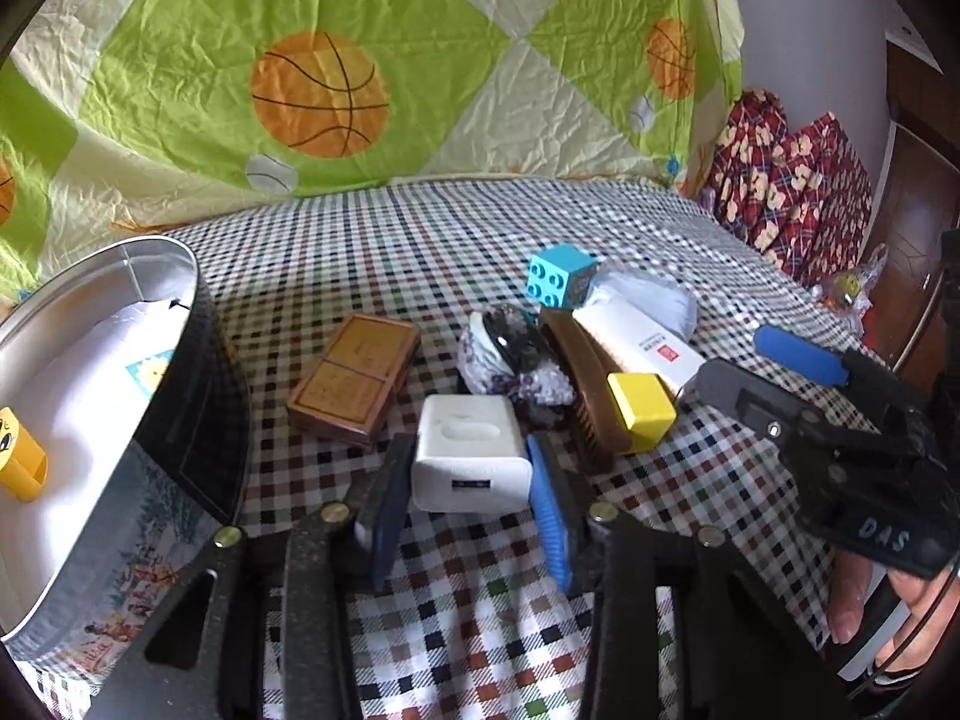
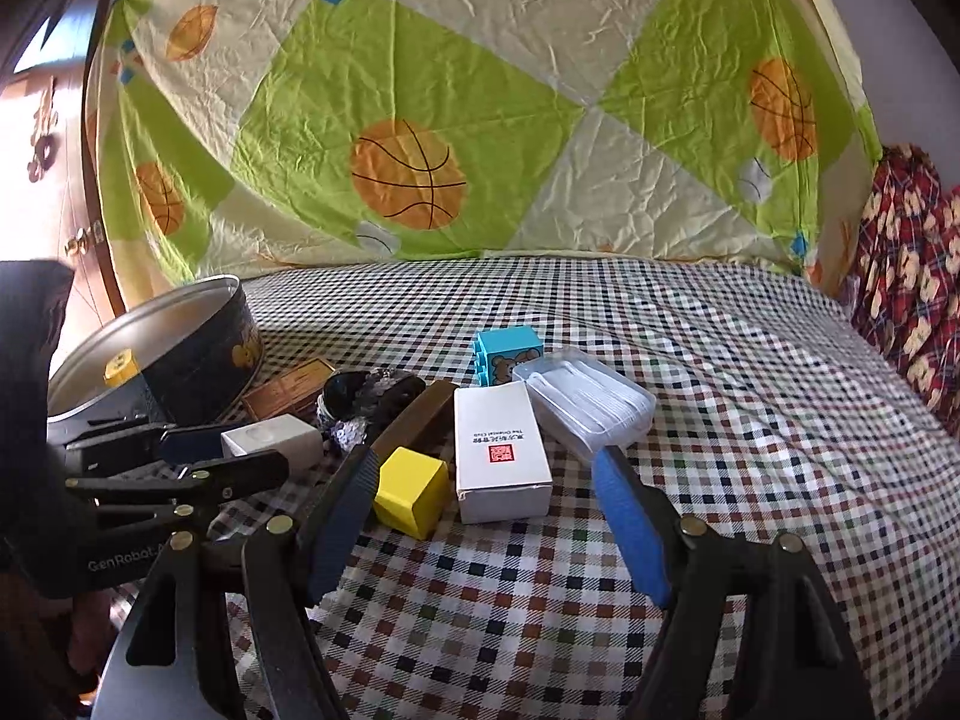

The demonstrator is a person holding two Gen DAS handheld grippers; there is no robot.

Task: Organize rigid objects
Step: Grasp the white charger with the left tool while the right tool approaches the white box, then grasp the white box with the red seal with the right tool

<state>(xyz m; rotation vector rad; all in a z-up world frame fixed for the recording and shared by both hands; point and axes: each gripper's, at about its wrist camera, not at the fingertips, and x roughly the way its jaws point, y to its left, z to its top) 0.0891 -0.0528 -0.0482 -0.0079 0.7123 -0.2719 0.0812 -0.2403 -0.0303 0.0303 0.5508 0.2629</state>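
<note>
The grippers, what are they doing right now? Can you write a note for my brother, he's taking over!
Left gripper: fingers either side of the white charger, seemingly gripping it, still on the cloth.
Right gripper: open, empty, facing the yellow block and white box.
Done: one yellow toy lies in the round tin.
Left: charger, wooden box, blue brick, brush, clear case, yellow block and white box.

Bare checked bedsheet (image 2: 750,420) lies open at three o'clock of the cluster. At nine o'clock the round tin (image 1: 198,372) blocks passage. White charger (image 1: 471,456), yellow block (image 2: 411,498) and white box (image 2: 501,456) crowd the centre, touching.
</note>
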